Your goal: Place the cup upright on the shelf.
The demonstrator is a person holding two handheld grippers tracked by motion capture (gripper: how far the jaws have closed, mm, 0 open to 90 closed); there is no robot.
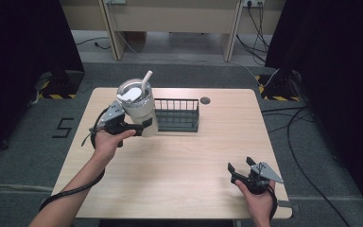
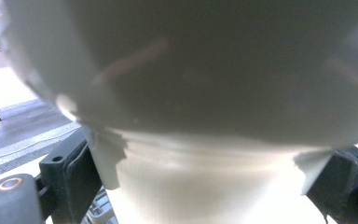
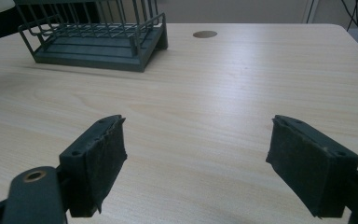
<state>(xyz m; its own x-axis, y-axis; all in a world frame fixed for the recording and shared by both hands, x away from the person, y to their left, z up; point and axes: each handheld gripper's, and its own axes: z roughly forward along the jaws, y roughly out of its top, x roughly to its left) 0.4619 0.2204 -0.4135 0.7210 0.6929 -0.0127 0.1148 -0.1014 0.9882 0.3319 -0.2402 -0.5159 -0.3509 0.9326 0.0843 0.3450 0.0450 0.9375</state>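
A white tumbler (image 1: 139,109) with a lid and a white straw (image 1: 146,79) hangs tilted above the table's left half, just left of the dark wire rack (image 1: 177,115). My left gripper (image 1: 144,126) is shut on the tumbler's lower body; in the left gripper view the cup's narrow base (image 2: 205,182) sits between the two pads (image 2: 81,179). Over the table's front right corner my right gripper (image 1: 240,164) is open with nothing between its pads (image 3: 103,163). The rack (image 3: 95,39) lies far ahead of it in the right gripper view.
The light wooden table (image 1: 189,165) has a round cable hole (image 1: 205,100) behind the rack. Black curtains stand at both sides, and cables run over the grey floor at the right (image 1: 302,137).
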